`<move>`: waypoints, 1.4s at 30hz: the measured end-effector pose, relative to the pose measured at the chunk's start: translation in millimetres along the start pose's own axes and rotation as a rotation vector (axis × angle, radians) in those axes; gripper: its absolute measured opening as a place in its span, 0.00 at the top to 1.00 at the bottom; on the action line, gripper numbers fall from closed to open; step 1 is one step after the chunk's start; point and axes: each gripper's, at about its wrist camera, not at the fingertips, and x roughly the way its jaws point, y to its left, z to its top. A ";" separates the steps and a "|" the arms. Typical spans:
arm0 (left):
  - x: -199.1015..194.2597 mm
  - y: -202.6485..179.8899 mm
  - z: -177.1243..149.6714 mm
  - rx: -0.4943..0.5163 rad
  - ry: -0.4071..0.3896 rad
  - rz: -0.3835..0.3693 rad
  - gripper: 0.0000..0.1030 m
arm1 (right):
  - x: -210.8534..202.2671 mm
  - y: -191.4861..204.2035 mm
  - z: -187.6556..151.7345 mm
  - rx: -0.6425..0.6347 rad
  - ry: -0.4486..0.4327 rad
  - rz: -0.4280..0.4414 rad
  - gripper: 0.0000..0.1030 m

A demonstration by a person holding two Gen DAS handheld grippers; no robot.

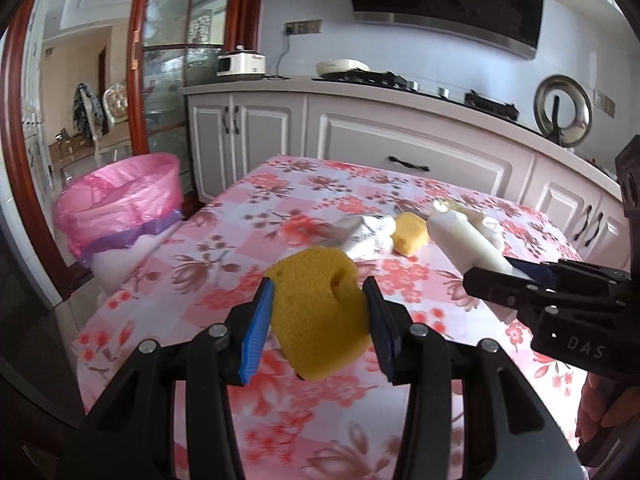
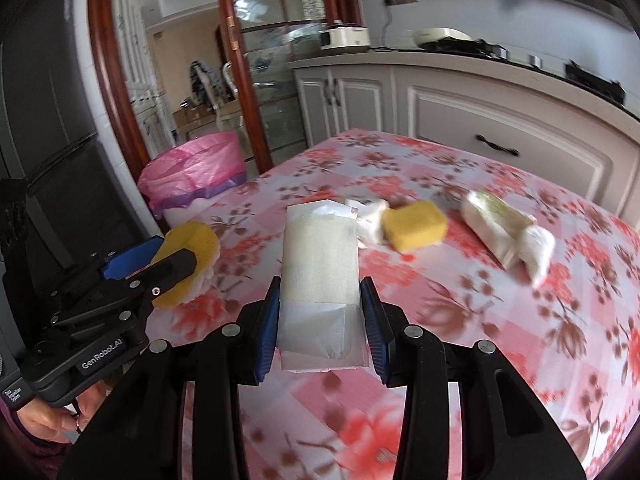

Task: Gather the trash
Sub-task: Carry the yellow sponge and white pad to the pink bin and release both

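1. The left gripper (image 1: 318,308) has its blue pads pressed against both flanks of a yellow sponge (image 1: 320,312), jaws partly closed around it and the piece lifted clear of the floral tablecloth (image 1: 280,184) below.

2. The right gripper (image 2: 320,320) is likewise part-closed, clamped on a white paper packet (image 2: 318,264) that juts forward beyond its fingertips.

3. Handling, as a judgement: the sponge looks light and soft, giving under the pads. A grip across its middle, as here, should hold without slipping. The packet appears thin, light and easily crumpled, so a grip near its lower end leaves the far end free to flop.

4. Appearance: the sponge is a rounded, porous yellow block with a notch in its right side. The packet is a flat, pale rectangle with folded, creased ends.

5. Ahead and to the left of both grippers, beyond the table's edge, stands a bin lined with a pink bag (image 1: 120,200), its mouth open.

6. Further pieces lie on the cloth ahead of the right gripper: a second yellow sponge (image 2: 416,224), crumpled white paper (image 2: 370,216) touching it, and, farther right, a pale wrapped bundle (image 2: 504,228).

7. Both loads look ready for the bin; neither is yet over it.
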 end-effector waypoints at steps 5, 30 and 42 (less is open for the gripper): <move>-8.2 35.4 3.2 -0.048 -0.020 0.048 0.57 | 18.3 25.4 21.0 -0.041 -0.001 0.033 0.63; 17.4 234.5 99.7 -0.126 -0.077 0.233 0.56 | 164.1 155.4 163.7 -0.204 0.000 0.296 0.63; 88.2 325.2 146.8 -0.194 -0.053 0.261 0.48 | 258.4 179.9 226.5 -0.154 0.024 0.395 0.61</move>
